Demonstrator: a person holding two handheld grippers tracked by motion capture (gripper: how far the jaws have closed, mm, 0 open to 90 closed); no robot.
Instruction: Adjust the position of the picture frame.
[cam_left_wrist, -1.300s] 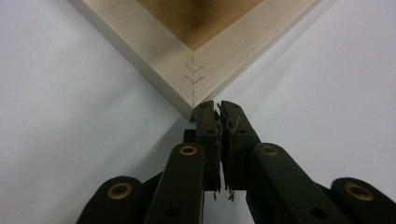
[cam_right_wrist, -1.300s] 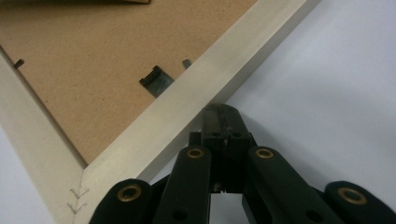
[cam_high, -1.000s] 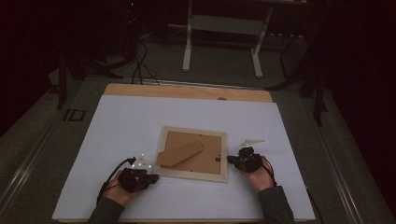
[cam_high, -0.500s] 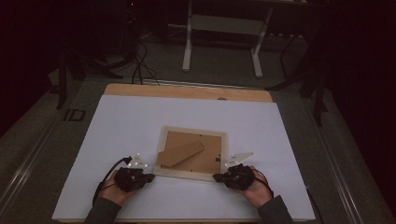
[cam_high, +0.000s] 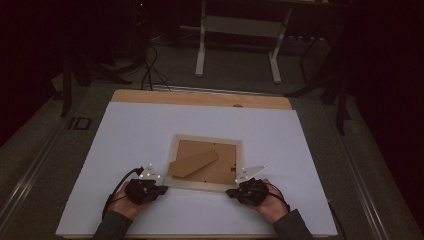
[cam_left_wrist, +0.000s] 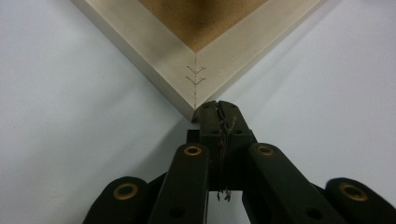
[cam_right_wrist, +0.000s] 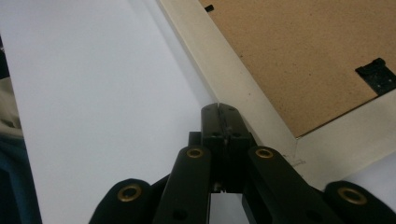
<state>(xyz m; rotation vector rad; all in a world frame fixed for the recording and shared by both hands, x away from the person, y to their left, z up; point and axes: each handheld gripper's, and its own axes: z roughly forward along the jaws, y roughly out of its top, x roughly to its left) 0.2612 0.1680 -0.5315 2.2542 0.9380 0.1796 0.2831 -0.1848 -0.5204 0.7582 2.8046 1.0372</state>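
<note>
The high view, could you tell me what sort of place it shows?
Probably a dim lab or recording workspace: a white-covered table holds a face-down picture frame, with loose cables and a metal stand on the floor behind it.

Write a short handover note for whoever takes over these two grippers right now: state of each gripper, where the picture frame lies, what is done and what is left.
Left gripper: jaws shut, holding nothing, tip at the frame's near-left corner.
Right gripper: jaws shut, holding nothing, tip against the frame's outer edge close to its near-right corner.
Picture frame: lies face down and flat on the white table sheet, brown backing board up, stand flap folded flat, a black clip seated on the backing.
Done: both tips brought to the frame's near corners.
Left: probably nudging, squaring or lifting the frame; nothing gripped yet.
</note>
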